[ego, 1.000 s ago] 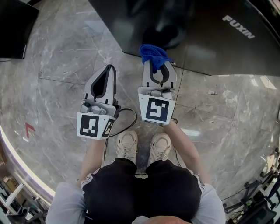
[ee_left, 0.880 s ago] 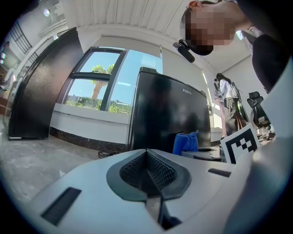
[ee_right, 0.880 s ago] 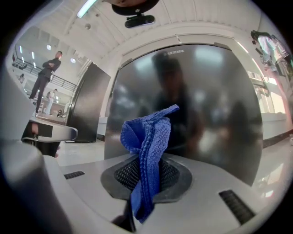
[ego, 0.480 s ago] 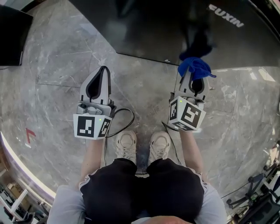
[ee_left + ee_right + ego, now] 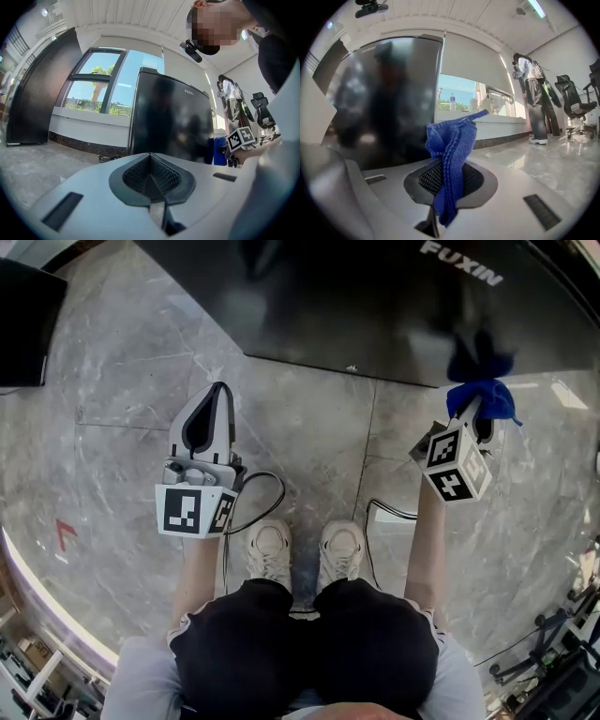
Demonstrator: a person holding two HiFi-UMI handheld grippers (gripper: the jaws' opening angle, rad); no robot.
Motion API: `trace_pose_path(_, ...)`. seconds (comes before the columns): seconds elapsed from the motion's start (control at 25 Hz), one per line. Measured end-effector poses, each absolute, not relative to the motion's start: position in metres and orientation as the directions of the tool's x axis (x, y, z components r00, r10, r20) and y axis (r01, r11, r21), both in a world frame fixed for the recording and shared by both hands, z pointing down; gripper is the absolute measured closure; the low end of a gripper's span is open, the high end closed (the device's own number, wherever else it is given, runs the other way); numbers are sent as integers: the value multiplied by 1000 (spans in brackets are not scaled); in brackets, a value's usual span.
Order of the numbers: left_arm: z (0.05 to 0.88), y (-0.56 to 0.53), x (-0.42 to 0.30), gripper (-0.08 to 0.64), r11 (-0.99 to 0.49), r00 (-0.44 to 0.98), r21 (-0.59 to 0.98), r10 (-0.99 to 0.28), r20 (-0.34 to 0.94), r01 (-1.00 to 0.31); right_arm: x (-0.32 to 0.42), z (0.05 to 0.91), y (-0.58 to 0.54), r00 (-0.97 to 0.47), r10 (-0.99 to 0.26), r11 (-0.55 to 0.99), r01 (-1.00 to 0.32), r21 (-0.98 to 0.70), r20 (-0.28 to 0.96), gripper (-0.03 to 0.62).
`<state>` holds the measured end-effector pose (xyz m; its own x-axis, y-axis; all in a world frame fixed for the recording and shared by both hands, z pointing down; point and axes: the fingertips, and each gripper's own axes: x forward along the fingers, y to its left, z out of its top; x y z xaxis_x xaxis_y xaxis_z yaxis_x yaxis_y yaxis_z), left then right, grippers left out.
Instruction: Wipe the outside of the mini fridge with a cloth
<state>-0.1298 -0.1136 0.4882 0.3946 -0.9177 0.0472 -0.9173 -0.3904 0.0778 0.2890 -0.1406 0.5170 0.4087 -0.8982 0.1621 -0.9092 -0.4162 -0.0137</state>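
Blue cloth (image 5: 481, 397) in right gripper (image 5: 478, 414) jaws, beside mini fridge (image 5: 375, 306) edge, floor (image 5: 530, 531) rightward

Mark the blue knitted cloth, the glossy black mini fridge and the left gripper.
blue knitted cloth (image 5: 452, 140): right gripper view, the fold above the jaws.
glossy black mini fridge (image 5: 356, 306): head view, its dark front.
left gripper (image 5: 219, 390): head view, its closed fingertips.

Daylight from the window (image 5: 96, 86) and a ceiling lamp (image 5: 533, 8) give bright, even light; shadows are faint. The polished floor (image 5: 141, 381) shows soft glare, and the glossy black fridge (image 5: 375, 306) carries smeared reflections. Both gripper views bend strongly toward black corners. The cloth (image 5: 451, 150) is sharp close up.
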Motion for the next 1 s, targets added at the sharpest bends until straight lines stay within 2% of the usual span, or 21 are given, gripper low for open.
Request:
trace_pose_path(0.24, 487, -113, -128, 555, -389, 393, 72, -918, 48, -918, 310, 501, -146, 447, -884, -456, -889, -47, 135, 517)
trace_pose_path(0.44, 490, -112, -129, 555, -384, 388, 71, -920, 54, -921, 285, 531, -113, 362, -912, -393, -906, -159, 195, 517)
trace_pose_path(0.68, 496, -110, -116, 555, -399, 405, 86, -912, 62, -913, 174, 545, -100, 76, -978, -112, -977, -181, 196, 517)
trace_pose_path(0.88, 504, -109, -114, 555, -399, 407, 107, -911, 70, -911, 72, 545, -125, -146, -982, 112, -962, -251, 122, 517)
trace_pose_path(1.0, 507, -111, -124, 555, -381, 391, 118, -918, 71, -917, 11, 542, -136, -286, -955, 269, -947, -178, 78, 517)
